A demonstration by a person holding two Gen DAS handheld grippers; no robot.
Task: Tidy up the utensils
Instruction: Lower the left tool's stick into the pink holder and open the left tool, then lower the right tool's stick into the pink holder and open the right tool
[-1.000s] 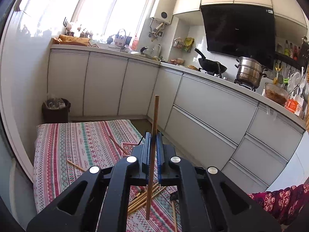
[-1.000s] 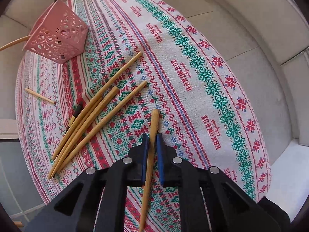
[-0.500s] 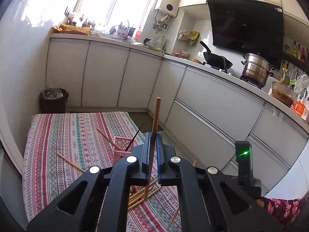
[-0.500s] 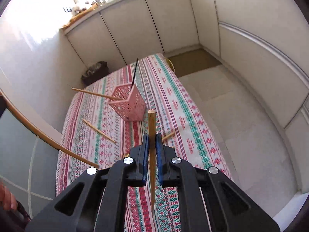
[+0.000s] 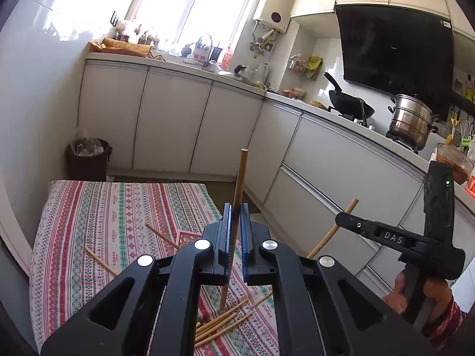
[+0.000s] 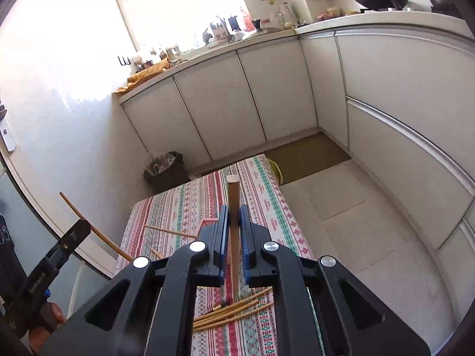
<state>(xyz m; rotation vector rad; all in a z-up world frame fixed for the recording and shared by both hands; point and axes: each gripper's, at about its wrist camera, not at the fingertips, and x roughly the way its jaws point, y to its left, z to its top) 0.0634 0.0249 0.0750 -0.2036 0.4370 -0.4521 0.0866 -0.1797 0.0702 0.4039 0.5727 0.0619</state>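
Chopsticks (image 5: 225, 323) lying in a loose heap on the near end of the striped tablecloth (image 5: 89, 222), also showing in the right wrist view (image 6: 234, 311). Couple more strays (image 5: 98, 259) sitting farther out on the cloth, left of the heap. Pink holder (image 5: 190, 235) standing past the heap, mostly blocked by the gripper bodies, only a corner peeking out (image 6: 207, 222), with a stick (image 6: 169, 230) poking out leftward from that corner.

Around all that: white cabinets (image 5: 175, 124) wrapping along the far and right sides, dark trash bin (image 5: 87, 160) sitting on the floor by the far-left corner of the table, wok (image 5: 350, 105) and steel pot (image 5: 412, 120) resting on the stove at far right.

Left gripper (image 5: 236, 213) clamping tight on one chopstick (image 5: 240, 175), holding it nearly upright, lower tip hanging over the heap. Right gripper (image 6: 234, 216) pinching its own chopstick (image 6: 233, 195) the same way, jaws pressed together on it. Same right gripper also showing at the right edge of the left view (image 5: 344, 219), hand (image 5: 439, 293) wrapping the handle, stick angling up-right.

Contents of the holder hard to make out. Counting the heap not really possible, sticks overlapping and partly hiding behind the jaws.
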